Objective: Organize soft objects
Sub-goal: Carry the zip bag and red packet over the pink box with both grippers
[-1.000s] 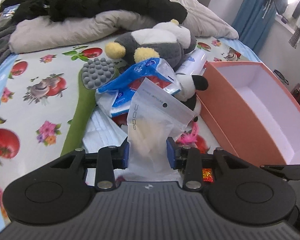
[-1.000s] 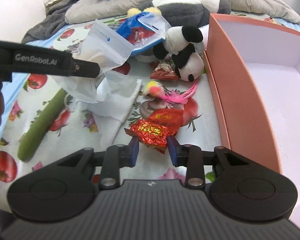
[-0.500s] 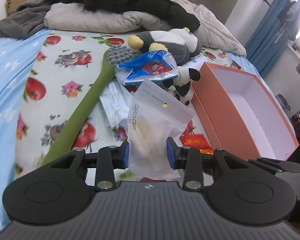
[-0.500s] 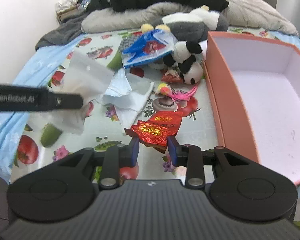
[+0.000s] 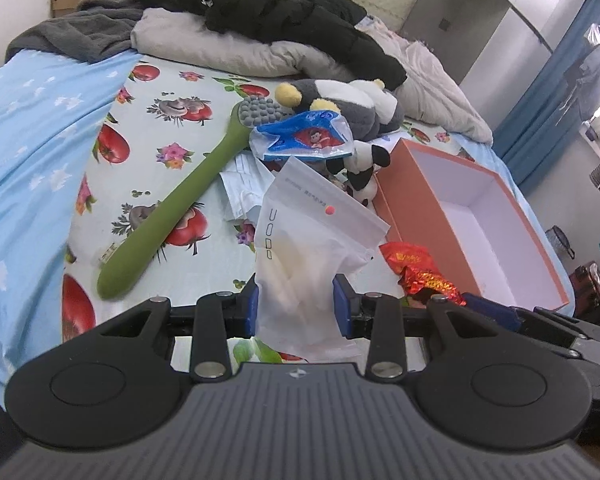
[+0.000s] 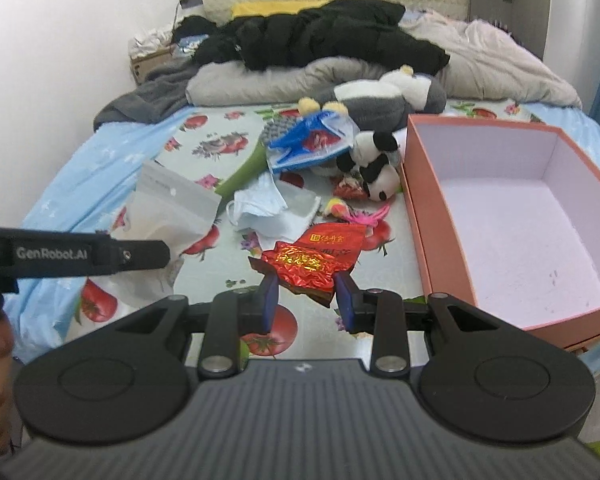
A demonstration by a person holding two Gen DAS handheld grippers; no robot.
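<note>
1. We see the left claw clamped on a frosted white zip bag, held up above the bed.
2. The right claw grips a crinkled red foil packet, also raised off the sheet.
3. An open pink box with a white inside sits on the bed to the right.
4. A small panda plush lies just beside the box's left wall, near a blue-and-white plastic pack and a grey penguin plush.
5. A long green massager lies on the sheet to the left.
</note>
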